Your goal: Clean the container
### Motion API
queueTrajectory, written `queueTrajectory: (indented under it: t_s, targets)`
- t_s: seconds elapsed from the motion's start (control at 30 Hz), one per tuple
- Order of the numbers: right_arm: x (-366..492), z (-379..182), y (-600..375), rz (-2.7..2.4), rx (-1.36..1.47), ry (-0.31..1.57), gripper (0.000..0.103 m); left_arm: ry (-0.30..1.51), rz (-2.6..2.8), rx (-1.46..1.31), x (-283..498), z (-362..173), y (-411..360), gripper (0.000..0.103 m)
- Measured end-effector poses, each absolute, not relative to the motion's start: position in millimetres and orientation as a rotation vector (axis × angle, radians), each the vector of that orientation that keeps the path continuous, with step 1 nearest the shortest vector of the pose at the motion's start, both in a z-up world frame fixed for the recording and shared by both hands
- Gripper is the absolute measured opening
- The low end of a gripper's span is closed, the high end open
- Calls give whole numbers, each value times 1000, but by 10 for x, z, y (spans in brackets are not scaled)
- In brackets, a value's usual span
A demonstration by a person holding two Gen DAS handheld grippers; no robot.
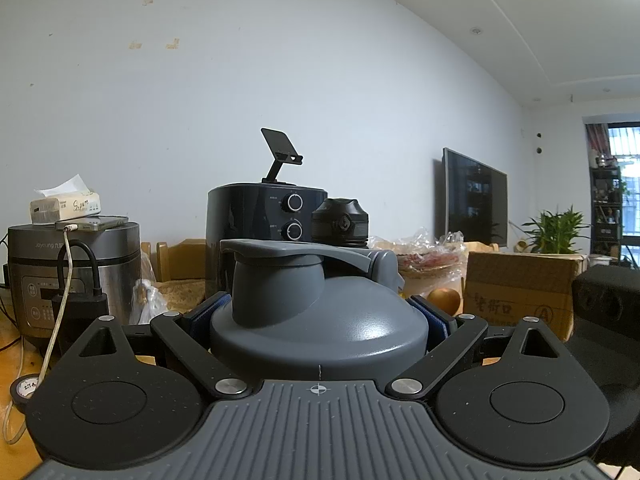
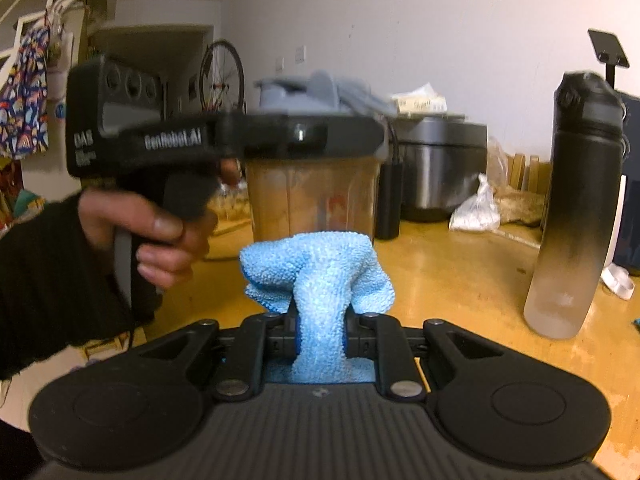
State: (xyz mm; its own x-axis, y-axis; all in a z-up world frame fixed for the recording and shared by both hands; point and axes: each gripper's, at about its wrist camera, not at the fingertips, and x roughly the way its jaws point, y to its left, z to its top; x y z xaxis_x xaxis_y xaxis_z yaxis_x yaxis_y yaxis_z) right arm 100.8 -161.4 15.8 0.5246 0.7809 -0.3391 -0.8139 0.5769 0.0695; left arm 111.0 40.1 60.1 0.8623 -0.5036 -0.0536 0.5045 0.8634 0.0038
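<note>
Grip is seen at the far left of the right wrist view, where a hand (image 2: 160, 232) is wrapped round the handle of the left hand-held gripper (image 2: 304, 132). Its fingers are pressed against the grey lid of the container (image 2: 312, 196), a clear tumbler with a brownish film inside, held upright above the worktop (image 2: 460, 280). In the left wrist view the same lid (image 1: 316, 320) is pinched between the blue pads (image 1: 436, 320), right in front of the lens.

Moving across to the middle, the right hand-held gripper (image 2: 320, 336) is found clamped on a blue cloth (image 2: 316, 272), which is bunched up ahead of the fingertips. The container lies straight ahead of that cloth and just above it, long axis vertical, so the cloth-bearing side is judged the nearer one for wiping the wall. Whether cloth and wall are touching cannot be told.

Further right, a black-and-frosted bottle (image 2: 576, 208) is left standing on the worktop, well apart.
</note>
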Motion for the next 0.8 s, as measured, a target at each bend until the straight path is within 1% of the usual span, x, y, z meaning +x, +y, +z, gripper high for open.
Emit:
queueTrajectory:
  t_s: [0.37, 0.8]
  targets:
    - [1119, -95, -1412, 946, -197, 508, 9, 49, -528, 16, 1103, 596, 398, 95]
    - [1147, -111, -1432, 949, -188, 530, 9, 50, -528, 14, 1102, 587, 397, 95]
